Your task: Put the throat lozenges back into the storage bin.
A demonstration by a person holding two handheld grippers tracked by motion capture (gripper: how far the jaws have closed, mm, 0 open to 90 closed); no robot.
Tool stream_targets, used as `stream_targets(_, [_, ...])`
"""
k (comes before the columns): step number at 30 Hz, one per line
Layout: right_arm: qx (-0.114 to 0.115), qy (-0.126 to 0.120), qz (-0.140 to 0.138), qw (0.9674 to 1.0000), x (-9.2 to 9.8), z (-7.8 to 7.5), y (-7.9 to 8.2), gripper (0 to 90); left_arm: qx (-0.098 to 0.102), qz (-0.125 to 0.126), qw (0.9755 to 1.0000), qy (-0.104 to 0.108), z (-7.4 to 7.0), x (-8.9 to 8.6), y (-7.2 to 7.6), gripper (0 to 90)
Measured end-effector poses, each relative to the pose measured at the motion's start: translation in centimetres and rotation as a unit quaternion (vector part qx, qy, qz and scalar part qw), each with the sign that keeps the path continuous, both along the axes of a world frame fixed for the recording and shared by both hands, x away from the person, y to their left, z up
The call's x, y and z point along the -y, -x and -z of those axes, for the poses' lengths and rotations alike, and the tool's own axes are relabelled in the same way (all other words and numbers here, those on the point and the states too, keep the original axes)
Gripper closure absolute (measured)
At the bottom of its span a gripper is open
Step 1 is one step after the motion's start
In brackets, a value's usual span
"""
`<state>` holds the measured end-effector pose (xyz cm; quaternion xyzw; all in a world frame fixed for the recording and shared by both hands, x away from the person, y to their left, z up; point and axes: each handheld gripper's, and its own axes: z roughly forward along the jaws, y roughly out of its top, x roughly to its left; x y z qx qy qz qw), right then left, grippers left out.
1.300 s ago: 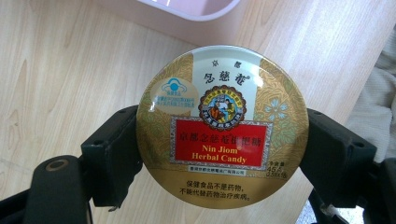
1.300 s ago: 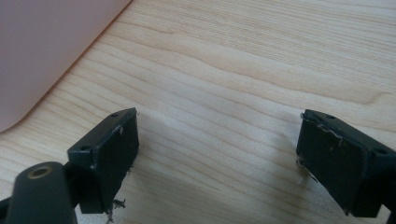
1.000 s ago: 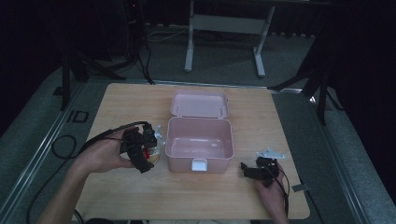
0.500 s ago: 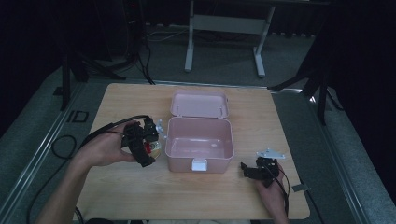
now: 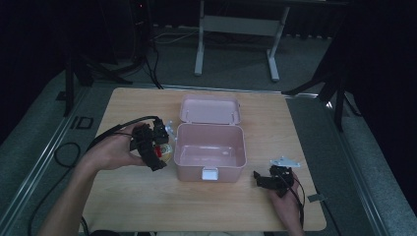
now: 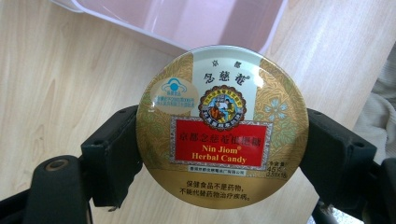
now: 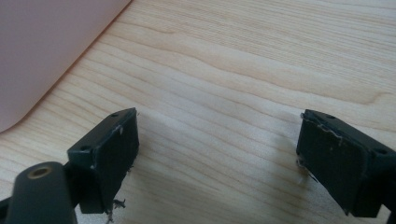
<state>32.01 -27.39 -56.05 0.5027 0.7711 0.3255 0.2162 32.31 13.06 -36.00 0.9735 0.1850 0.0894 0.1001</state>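
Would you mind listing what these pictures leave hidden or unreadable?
- Candy tin: its underside and rim edges, hidden behind the left gripper's pads in the left gripper view; in the high view it is too small to read.
- Pink box: its front latch detail is too small in the high view; the right gripper view cuts it off at the left edge.
- Right gripper: the bottom edge cuts off its body in its own view.

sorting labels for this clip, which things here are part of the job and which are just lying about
In the job, as far as it shows:
- candy tin, clamped in the left gripper
- open pink box beside it

Just about:
- right gripper, open, low over the table
- metal stand behind
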Motion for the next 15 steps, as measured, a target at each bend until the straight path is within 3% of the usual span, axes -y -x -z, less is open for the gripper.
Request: stream_targets(15, [0.0,0.0,0.0,1.0,0.0,0.0,0.0,12.8,0.004,0.001,0.9999,0.009,-0.7,1.0,-1.1,20.5])
